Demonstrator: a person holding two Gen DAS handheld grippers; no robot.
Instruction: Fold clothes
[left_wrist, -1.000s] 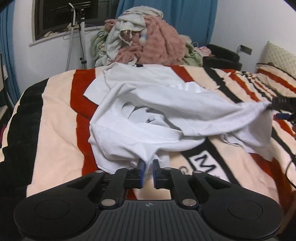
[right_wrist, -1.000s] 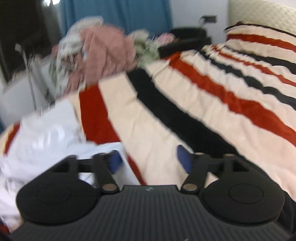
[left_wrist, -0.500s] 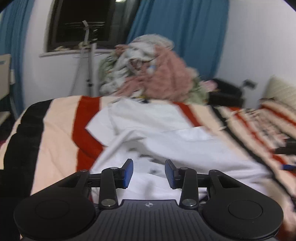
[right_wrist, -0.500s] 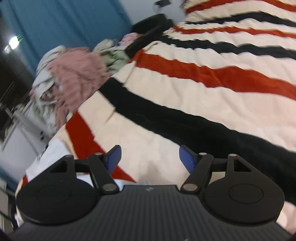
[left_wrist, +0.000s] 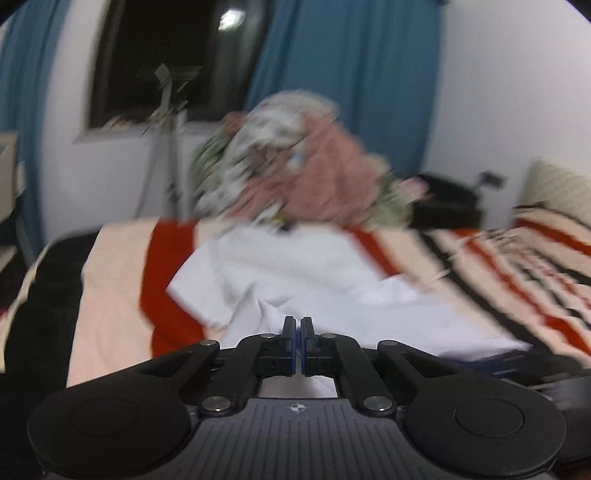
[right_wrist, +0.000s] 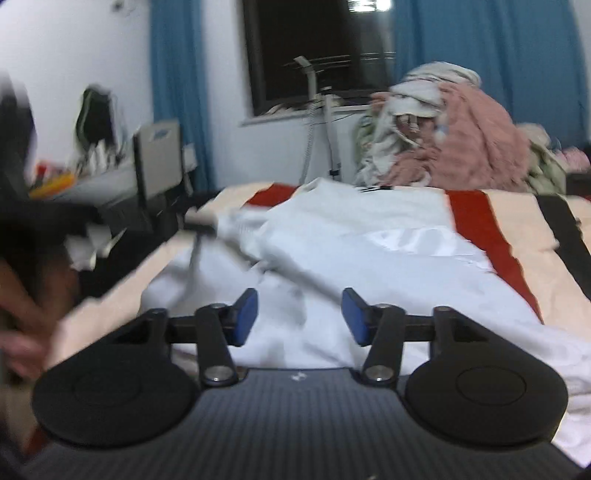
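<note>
White garment (left_wrist: 332, 295) lies rumpled across the striped blanket (left_wrist: 110, 295), mid-frame in both views. Left gripper (left_wrist: 298, 332), bottom centre, pads pressed together — whether cloth is pinched between them cannot be told; white fabric shows just under the jaws. Right gripper (right_wrist: 299, 317), lower centre, jaws apart and just been closing, over the garment, pads not pressing it. Clothes pile (right_wrist: 443, 133) upper right; blue curtain (left_wrist: 351, 92) behind.
</note>
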